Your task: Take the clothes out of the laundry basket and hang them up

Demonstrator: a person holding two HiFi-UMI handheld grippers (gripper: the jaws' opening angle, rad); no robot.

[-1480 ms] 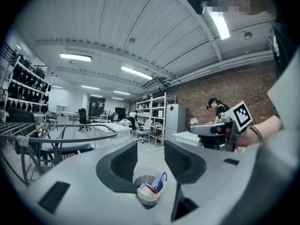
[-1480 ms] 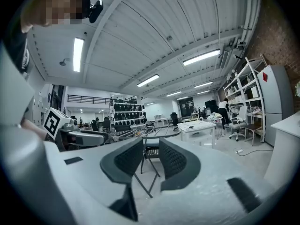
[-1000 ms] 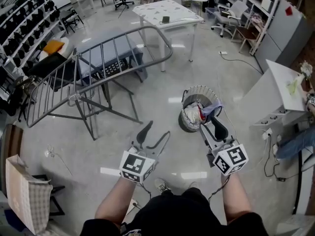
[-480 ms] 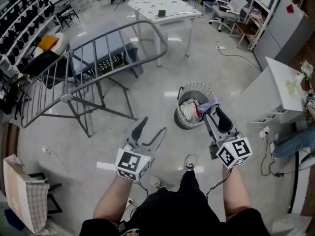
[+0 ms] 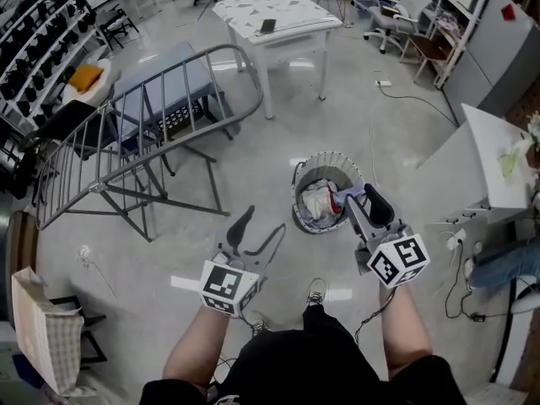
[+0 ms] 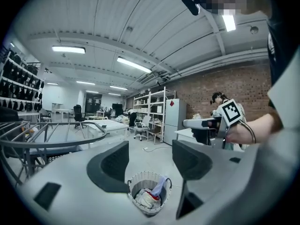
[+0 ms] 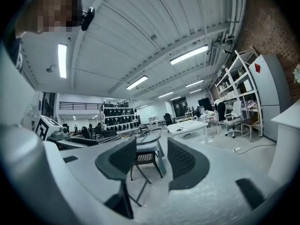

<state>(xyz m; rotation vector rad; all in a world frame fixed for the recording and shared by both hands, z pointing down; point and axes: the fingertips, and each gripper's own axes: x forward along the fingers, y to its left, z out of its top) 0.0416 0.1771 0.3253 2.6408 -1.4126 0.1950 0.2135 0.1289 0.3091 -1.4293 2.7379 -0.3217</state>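
We hold L gripper (image 5: 260,226) w/ jaws wide, nothing btwn. R gripper (image 5: 363,199) likewise wide, empty, overlapping laundry basket (image 5: 321,160) right rim in head view. Basket on floor ahead, clothes (image 5: 322,202) heaped inside. Drying rack (image 5: 152,116) further left.

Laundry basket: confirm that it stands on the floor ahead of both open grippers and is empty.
Not empty. The laundry basket stands on the floor ahead of both open grippers, the left gripper and the right gripper, but it holds clothes. The head view and the left gripper view both show this.
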